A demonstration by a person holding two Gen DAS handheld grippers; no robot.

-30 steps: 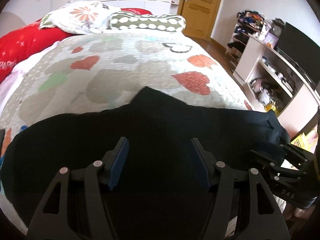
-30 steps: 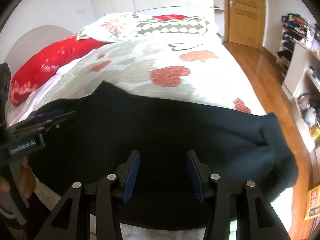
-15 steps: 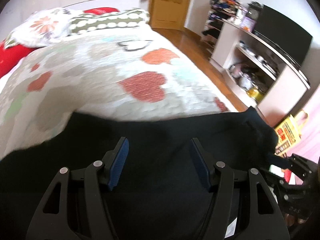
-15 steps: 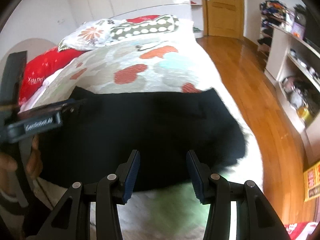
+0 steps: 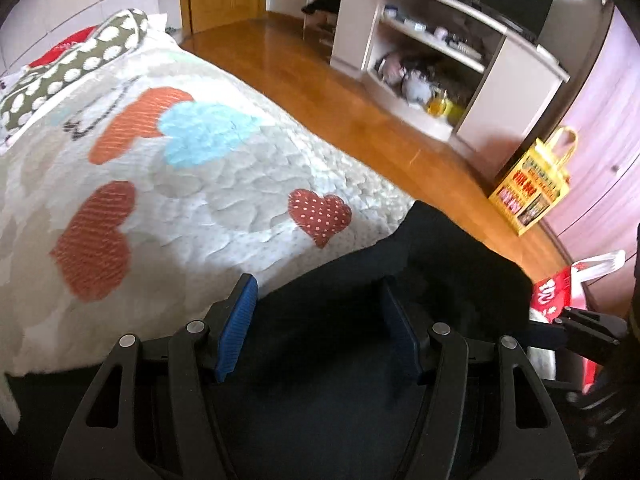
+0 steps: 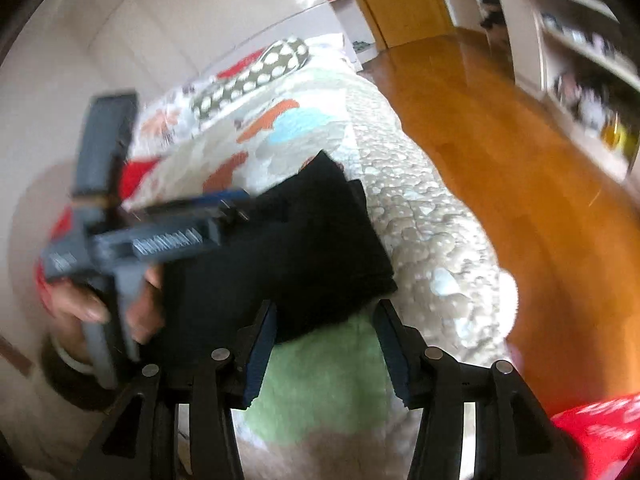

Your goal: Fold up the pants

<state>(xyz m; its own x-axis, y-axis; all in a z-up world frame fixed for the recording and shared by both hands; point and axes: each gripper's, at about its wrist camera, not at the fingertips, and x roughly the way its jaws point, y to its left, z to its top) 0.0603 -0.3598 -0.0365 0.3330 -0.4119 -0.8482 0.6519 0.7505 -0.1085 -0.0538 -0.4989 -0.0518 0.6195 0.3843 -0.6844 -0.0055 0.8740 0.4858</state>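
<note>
The black pants (image 5: 360, 320) lie on the quilted heart-print bedspread (image 5: 200, 184) near the bed's right edge. In the right wrist view they show as a folded dark slab (image 6: 312, 248). My left gripper (image 5: 318, 328) is open with the black fabric lying between and under its blue pads. It also shows blurred in the right wrist view (image 6: 240, 208), held in a hand over the pants. My right gripper (image 6: 324, 348) is open and empty, just off the pants' near edge, over a green patch of the spread. Its tip shows in the left wrist view (image 5: 560, 332).
Wooden floor (image 5: 360, 120) lies right of the bed. A white shelf unit (image 5: 460, 60) with clutter stands beyond it, a yellow bag (image 5: 532, 192) beside it. A polka-dot pillow (image 5: 72, 68) lies at the bed's head. A red bag (image 6: 600, 428) is at lower right.
Both views have swung right, toward the bed's edge and floor. The pants span less width and look folded over. The right gripper has drawn back off the fabric; the left gripper stays over it.
</note>
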